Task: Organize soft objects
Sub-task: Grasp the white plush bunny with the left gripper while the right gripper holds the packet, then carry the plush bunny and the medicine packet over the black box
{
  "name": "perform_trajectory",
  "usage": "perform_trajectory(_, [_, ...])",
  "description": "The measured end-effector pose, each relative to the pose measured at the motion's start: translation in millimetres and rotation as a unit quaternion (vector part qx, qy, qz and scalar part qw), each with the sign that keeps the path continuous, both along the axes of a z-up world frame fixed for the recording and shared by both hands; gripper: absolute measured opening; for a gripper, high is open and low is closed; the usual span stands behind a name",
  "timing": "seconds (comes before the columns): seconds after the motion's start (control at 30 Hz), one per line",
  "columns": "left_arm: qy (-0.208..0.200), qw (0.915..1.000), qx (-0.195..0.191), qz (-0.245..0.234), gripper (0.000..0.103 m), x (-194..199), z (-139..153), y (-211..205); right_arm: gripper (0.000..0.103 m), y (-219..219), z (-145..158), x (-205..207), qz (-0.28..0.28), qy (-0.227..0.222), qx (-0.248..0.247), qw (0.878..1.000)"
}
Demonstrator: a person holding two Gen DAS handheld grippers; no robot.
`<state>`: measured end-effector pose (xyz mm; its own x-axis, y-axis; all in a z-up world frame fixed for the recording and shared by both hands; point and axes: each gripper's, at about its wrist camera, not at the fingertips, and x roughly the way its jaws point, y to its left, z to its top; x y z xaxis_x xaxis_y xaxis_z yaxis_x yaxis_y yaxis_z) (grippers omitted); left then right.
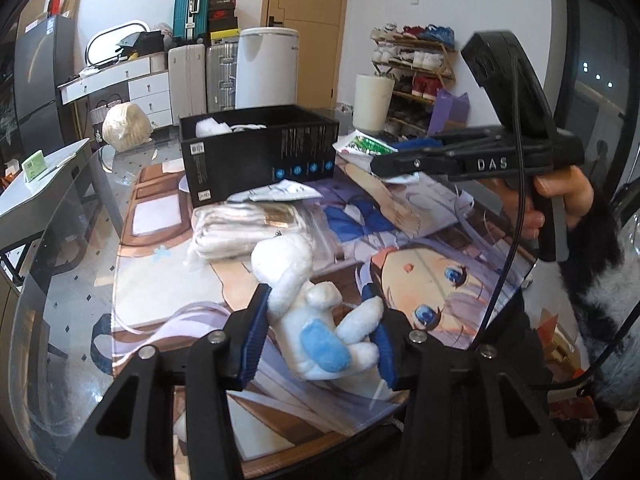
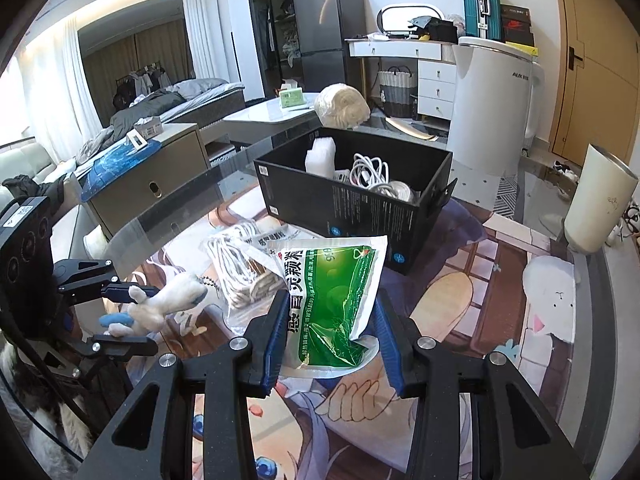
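My left gripper is shut on a white and blue plush toy and holds it above the anime mat; the toy also shows in the right wrist view. My right gripper is shut on a green and white medicine pouch, held up in front of the black box. The box holds a white cable and white foam. A bagged bundle of white cord lies on the mat near the box.
A white cylinder cup stands at the table's right. A silver foil pouch lies against the box. The glass table edge curves at left. A white appliance and drawers stand behind.
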<state>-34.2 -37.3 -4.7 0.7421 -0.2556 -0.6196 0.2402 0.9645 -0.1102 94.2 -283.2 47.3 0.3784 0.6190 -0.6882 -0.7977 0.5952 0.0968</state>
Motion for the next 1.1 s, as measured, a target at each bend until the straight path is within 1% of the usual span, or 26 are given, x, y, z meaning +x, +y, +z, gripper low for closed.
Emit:
perform_trajectory(0.27, [-0.026,0.9988,-0.039,0.015,0.045,9.7,14.6,12.2,0.041,-7.5,9.4,3.8,-0.021,-0.003,0.019,1.0])
perform_trajectory(0.47, [-0.049,0.9959,-0.061,0.044,0.045,20.1,26.5,26.9,0.041,-8.9,16.9,6.5,-0.042,-0.009,0.037,0.998])
perform_trajectory(0.77, [-0.086,0.9928,-0.046,0.07,0.046,42.9,40.1,39.3,0.041,0.9,20.7,5.4,-0.054,-0.022,0.056,0.997])
perform_trajectory(1.1, [-0.1,0.9915,-0.033,0.076,0.046,67.2,46.5,40.8,0.041,5.8,27.4,7.2,-0.072,-0.039,0.078,0.994])
